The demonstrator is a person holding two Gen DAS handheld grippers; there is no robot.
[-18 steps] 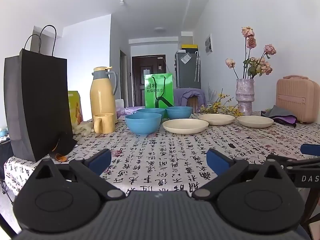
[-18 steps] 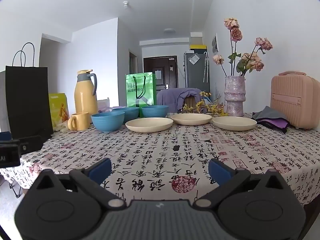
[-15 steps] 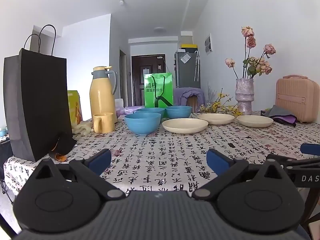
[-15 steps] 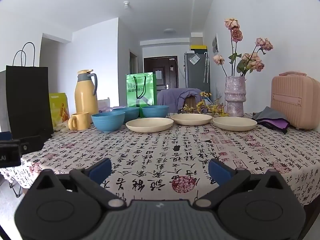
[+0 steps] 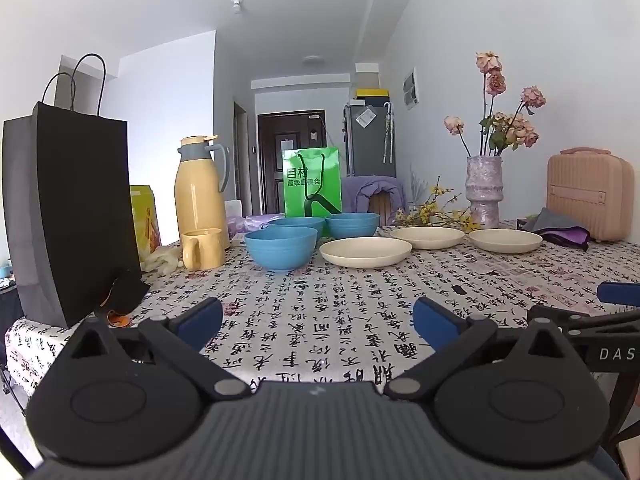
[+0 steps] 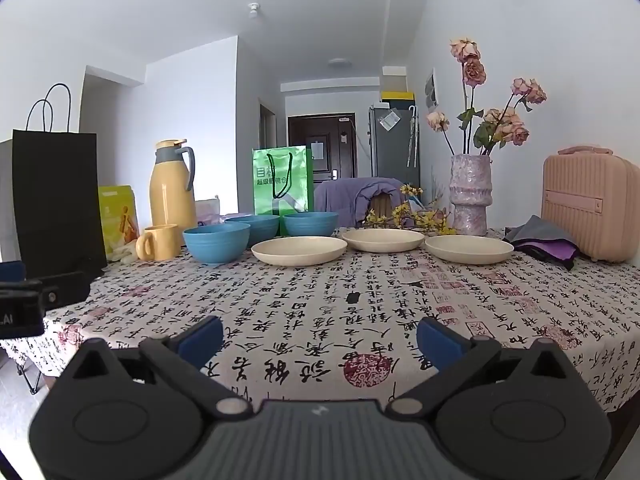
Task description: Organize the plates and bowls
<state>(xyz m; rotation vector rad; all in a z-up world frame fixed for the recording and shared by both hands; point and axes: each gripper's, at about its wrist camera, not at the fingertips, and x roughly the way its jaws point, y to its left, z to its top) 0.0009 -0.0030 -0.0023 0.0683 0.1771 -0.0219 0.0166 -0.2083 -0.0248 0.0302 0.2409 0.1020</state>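
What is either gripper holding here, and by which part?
Nothing is held. The left gripper and right gripper are both open over the tablecloth, with nothing between their fingers.

A printed cloth tablecloth (image 6: 360, 312) with black calligraphy drapes the table, soft and matt. The three blue ribbed bowls (image 6: 216, 242) have a dull, satin plastic look with fine rings around their sides. The three cream shallow plates (image 6: 300, 250) look smooth and matt. A yellow mug (image 6: 158, 242) and a tall yellow flask (image 6: 172, 190) with a grey plastic lid shine faintly. The black paper bag (image 5: 72, 216) is flat matt, while the green paper bag (image 6: 282, 186) is glossy. The mottled lilac vase (image 6: 470, 194) looks rough and stony. The pink ribbed hard case (image 6: 588, 204) looks like smooth plastic, with crumpled purple-grey cloth (image 6: 540, 240) beside it.
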